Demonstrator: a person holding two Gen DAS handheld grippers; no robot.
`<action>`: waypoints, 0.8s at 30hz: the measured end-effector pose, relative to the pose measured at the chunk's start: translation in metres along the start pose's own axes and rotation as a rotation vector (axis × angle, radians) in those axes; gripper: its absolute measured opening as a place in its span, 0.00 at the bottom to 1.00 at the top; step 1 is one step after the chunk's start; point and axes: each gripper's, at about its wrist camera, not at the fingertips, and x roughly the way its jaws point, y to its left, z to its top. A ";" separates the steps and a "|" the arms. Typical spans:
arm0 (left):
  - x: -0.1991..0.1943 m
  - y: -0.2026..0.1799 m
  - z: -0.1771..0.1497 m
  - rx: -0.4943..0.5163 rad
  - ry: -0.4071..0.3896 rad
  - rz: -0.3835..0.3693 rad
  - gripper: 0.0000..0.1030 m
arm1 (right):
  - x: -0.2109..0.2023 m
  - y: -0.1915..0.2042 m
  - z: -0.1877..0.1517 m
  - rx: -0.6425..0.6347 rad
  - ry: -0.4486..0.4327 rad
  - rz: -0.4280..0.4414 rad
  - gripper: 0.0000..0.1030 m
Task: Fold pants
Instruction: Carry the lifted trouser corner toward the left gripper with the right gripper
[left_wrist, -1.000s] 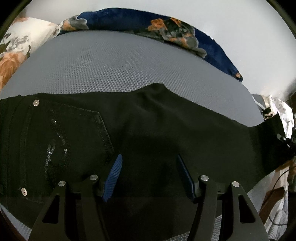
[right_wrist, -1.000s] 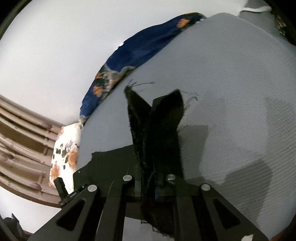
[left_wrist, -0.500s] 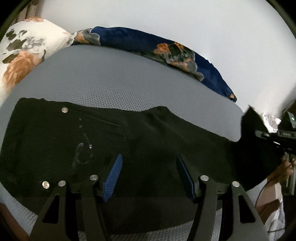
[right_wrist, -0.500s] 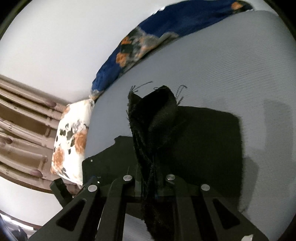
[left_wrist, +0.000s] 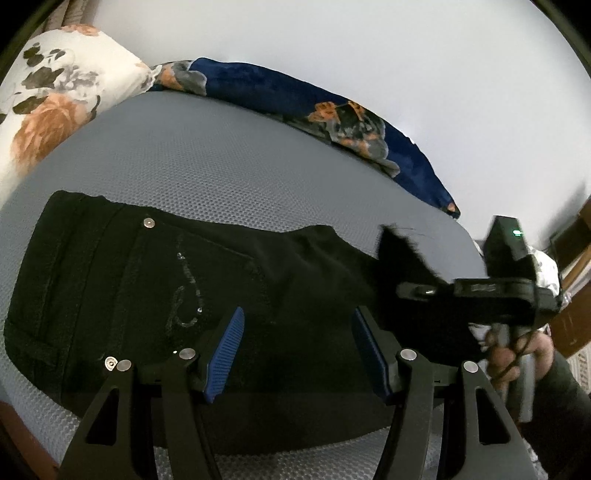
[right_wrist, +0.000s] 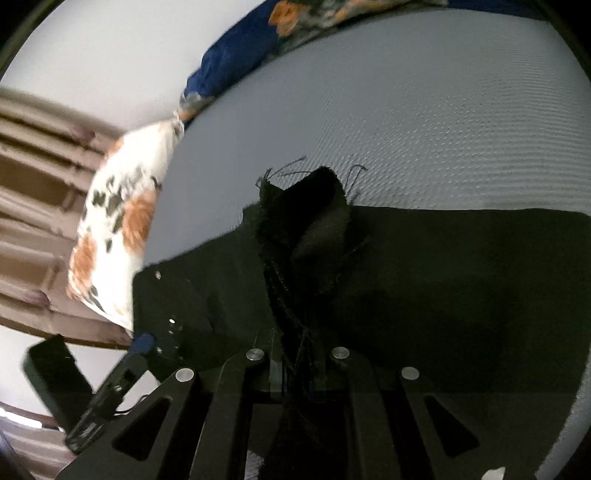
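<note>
Two claws: one per hand, both over the black pants on a bed.
Pants (left_wrist: 155, 295): black jeans lying flat on the grey mesh mattress (left_wrist: 207, 162), waistband toward the left of the left wrist view, a metal rivet and a sequinned back pocket showing.
Leg end (right_wrist: 314, 229): frayed hem bunched and raised above the flat part of the jeans, loose threads sticking up.
Left claw (left_wrist: 295, 350): blue-padded fingers spread wide, nothing between them, poised above the seat area of the pants; whether it touches the cloth cannot be told.
Right claw (right_wrist: 299, 362): fingers pinched together on the leg end, cloth standing up out of the grip and hanging below it. In the left wrist view it (left_wrist: 406, 280) sits at the right, carrying the hem over the pants.
Right hand (left_wrist: 517, 354): wrapped round the handle of the right claw.
Floral pillow (left_wrist: 51, 96): white with orange flowers, at the far left of the mattress.
Navy blanket (left_wrist: 317, 107): flowered, along the far edge against the white wall.
</note>
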 end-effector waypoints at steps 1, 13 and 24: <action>0.001 -0.001 0.000 0.000 0.004 -0.005 0.60 | 0.006 0.004 -0.001 -0.014 0.006 -0.023 0.09; 0.015 -0.005 -0.009 -0.035 0.100 -0.115 0.60 | -0.009 0.017 -0.005 -0.069 0.005 0.066 0.45; 0.068 -0.021 -0.005 -0.093 0.303 -0.256 0.60 | -0.078 -0.043 -0.030 0.041 -0.164 0.018 0.48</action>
